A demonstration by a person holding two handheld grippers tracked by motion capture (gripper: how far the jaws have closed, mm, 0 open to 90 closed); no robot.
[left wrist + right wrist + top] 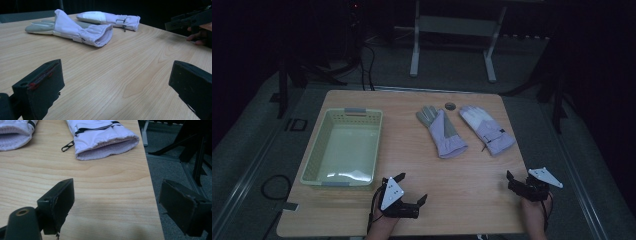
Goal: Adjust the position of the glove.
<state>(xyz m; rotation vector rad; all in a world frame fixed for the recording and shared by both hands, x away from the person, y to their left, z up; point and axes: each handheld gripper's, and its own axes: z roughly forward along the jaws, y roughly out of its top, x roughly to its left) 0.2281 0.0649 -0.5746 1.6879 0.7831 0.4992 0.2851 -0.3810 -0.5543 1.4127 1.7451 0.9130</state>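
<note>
Two lilac gloves lie on the wooden table. One glove shows its grey palm, the other has a white back and a black strap. My left gripper rests near the front edge, open, with nothing between its jaws. In the left gripper view it faces the grey-palmed glove and, behind it, the strapped glove. My right gripper sits at the front right corner, also open and empty. In the right gripper view it points at the strapped glove's cuff and its small black clip.
A pale green plastic basket stands empty on the table's left half. A small dark round object lies at the back edge between the gloves. The table's right edge runs just beside my right gripper, with grey floor beyond.
</note>
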